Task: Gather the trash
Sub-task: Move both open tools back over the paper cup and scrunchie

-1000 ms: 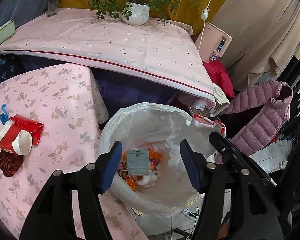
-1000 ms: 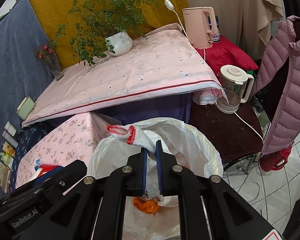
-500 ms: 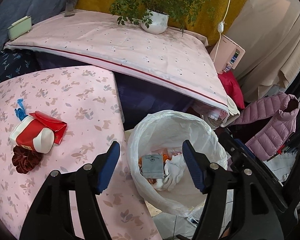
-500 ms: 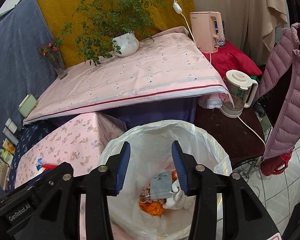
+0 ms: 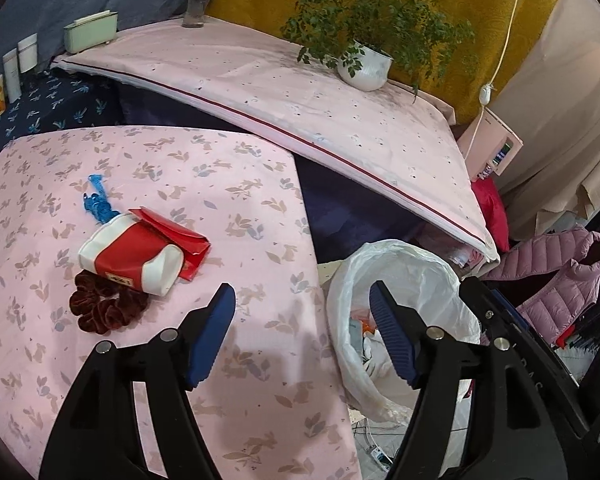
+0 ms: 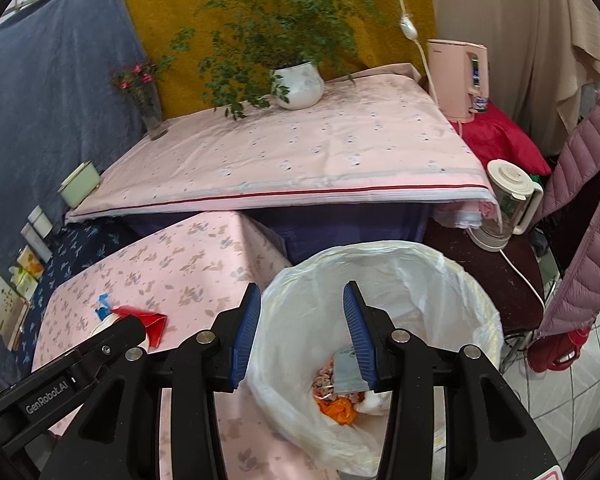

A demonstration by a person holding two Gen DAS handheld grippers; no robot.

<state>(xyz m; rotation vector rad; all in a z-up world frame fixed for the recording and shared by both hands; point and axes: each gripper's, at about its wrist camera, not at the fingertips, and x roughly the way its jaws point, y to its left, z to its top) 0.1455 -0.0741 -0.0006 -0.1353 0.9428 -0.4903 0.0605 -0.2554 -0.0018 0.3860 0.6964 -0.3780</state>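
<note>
A bin lined with a white plastic bag (image 6: pixel 384 264) (image 5: pixel 404 264) stands beside the pink leaf-print table (image 5: pixel 148 184). Inside it lie orange scraps, a grey packet and a white glove (image 6: pixel 374 400). My right gripper (image 6: pixel 302 324) hangs open over the bin's near rim, nothing between its fingers. My left gripper (image 5: pixel 302 320) is over the table's right edge, its jaws opening and empty. On the table lie a red and white pouch (image 5: pixel 132 258), a red wrapper (image 5: pixel 180 236), a blue scrap (image 5: pixel 98 200) and a dark red scrunchie (image 5: pixel 100 310).
Behind stands a higher table under a pink cloth (image 6: pixel 300 152) with a potted plant (image 6: pixel 298 84) and a flower vase (image 6: pixel 150 108). A pink kettle (image 6: pixel 458 76), a blender jug (image 6: pixel 508 200) and a mauve puffer jacket (image 6: pixel 588 216) are at the right.
My right gripper opened and let the white glove fall into the bin. My left gripper swung left from above the bin to over the table's edge and spread wider.
</note>
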